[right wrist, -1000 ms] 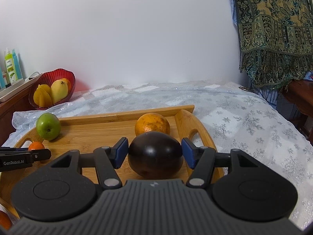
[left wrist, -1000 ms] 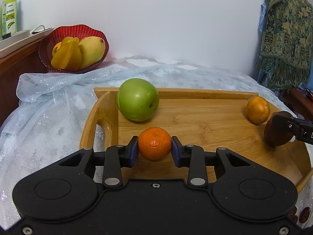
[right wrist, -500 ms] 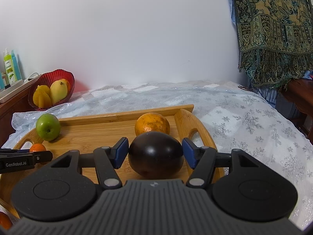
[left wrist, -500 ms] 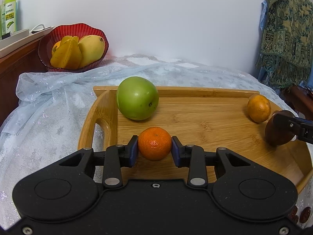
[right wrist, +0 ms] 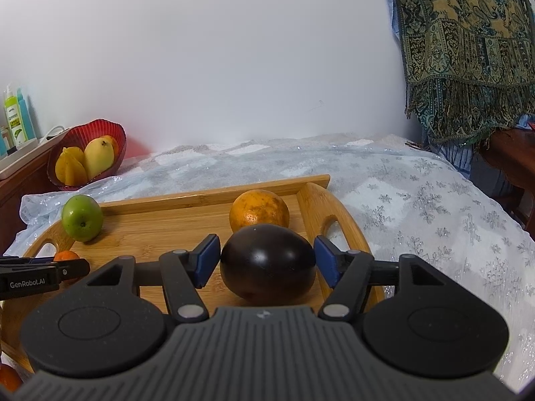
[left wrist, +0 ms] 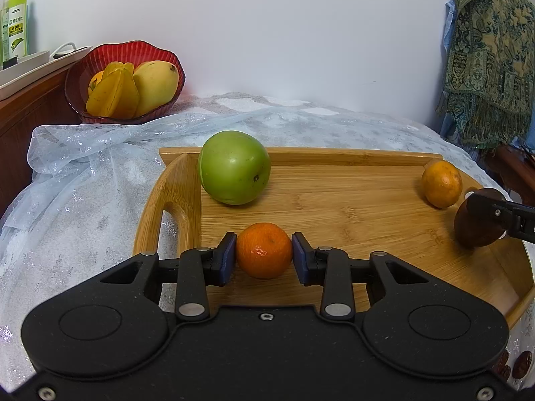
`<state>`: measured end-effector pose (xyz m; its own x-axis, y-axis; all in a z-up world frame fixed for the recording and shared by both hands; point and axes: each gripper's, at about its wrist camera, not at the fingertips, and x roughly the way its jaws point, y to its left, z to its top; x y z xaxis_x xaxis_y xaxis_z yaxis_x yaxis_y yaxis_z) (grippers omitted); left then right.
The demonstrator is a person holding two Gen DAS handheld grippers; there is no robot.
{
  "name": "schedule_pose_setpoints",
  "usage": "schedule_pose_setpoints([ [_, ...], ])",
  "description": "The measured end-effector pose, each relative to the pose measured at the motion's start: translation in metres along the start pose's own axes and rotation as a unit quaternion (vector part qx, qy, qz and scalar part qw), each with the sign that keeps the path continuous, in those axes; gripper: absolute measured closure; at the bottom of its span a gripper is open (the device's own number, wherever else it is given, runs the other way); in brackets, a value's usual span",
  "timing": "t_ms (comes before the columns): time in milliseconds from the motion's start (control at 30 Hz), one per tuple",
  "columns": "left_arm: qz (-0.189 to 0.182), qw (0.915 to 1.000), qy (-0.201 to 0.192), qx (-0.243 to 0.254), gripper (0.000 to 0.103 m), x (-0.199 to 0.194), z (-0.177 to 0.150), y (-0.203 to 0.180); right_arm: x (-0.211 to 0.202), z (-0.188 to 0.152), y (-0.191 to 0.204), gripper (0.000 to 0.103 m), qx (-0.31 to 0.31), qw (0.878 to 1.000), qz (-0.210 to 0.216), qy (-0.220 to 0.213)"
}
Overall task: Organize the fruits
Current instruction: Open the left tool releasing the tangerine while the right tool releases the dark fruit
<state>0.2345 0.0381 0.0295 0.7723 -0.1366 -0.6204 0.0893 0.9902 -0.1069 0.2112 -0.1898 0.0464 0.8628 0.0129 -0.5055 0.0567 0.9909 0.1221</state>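
A bamboo tray lies on the covered table. My left gripper is shut on a small tangerine over the tray's left front. A green apple sits just beyond it. My right gripper is shut on a dark purple fruit at the tray's right end, with an orange right behind it. In the left wrist view the dark fruit and the orange show at right. The apple and tangerine also show in the right wrist view.
A red bowl with a mango and starfruit stands at the back left on a wooden cabinet. Bottles stand on a white tray there. A patterned cloth hangs at the right. A lacy cloth covers the table.
Both grippers have held their fruits throughout. The left view has shifted slightly; the apple and tray sit a touch lower and nearer. The right gripper has barely moved.
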Motion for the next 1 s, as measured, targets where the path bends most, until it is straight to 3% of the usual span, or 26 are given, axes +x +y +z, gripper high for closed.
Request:
schedule_pose_setpoints([
  [400, -0.001, 1.0, -0.002, -0.002, 0.067, -0.0027, 0.0002, 0.0006, 0.0002, 0.0, -0.0014, 0.03, 0.011, 1.0, -0.001, 0.004],
  [667, 0.001, 1.0, -0.004, 0.0, 0.059, -0.0056, -0.0002, -0.0001, -0.0006, -0.0006, -0.0026, 0.023, 0.018, 1.0, 0.002, 0.008],
  [1000, -0.001, 1.0, -0.007, -0.004, 0.053, -0.0094, -0.0004, 0.0019, 0.0021, -0.0045, -0.001, 0.022, 0.017, 1.0, 0.004, 0.023],
])
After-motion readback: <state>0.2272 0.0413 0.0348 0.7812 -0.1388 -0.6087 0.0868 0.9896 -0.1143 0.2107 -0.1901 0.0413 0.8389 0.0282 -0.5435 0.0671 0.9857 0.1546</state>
